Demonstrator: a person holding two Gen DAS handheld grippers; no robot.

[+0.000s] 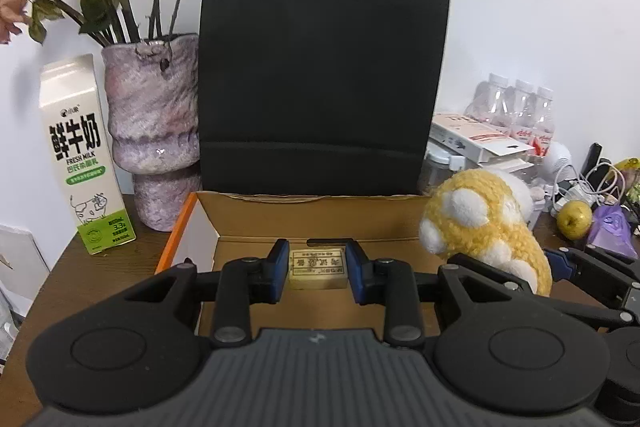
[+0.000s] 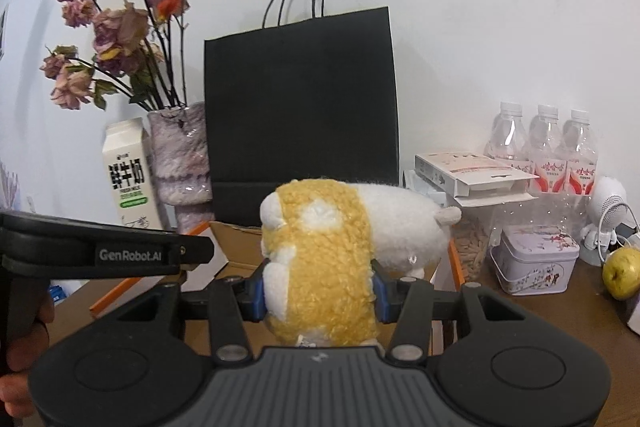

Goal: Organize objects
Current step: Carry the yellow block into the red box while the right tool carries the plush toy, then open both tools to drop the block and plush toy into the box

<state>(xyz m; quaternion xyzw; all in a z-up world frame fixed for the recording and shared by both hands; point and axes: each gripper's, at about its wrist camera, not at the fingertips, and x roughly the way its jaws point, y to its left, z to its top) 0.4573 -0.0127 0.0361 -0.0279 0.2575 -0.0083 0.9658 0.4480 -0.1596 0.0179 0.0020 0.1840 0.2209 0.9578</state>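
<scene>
**Plush over the box, stamp block between the left claw's pads**

On the left of the tabletop (image 1: 120, 267) stands a milk carton (image 1: 82, 155) printed "鲜牛奶 FRESH MILK", with "3.3" low on its green band. Just beside it is a mottled purple vase (image 1: 154, 131) of dried flowers (image 2: 104, 27). Behind the middle stands a black paper bag (image 1: 320, 83), upright, handles up.

In front of the bag sits an open cardboard box (image 1: 248, 223) with an orange outer edge. The left claw (image 1: 317, 273) hangs over its opening, jaws apart — a small wooden block (image 1: 317, 269) with upside-down printed characters lies between the blue pads; whether they touch it cannot be told. In the right wrist view the left tool's body reads "GenRobot.AI".

The right claw (image 2: 318, 293) is clamped on a yellow-and-white plush (image 2: 328, 259), pads pressed into its sides, holding it above the box's right part.

Further right — a flat white carton (image 2: 476, 173) rests on a clear jar (image 2: 472, 247) of seeds, with three water bottles (image 2: 544, 147) with red labels behind, text too small to read. A floral tin (image 2: 534, 265) sits in front, then a small white robot figure (image 2: 606, 211) and a yellow-green apple (image 2: 624, 273).
</scene>
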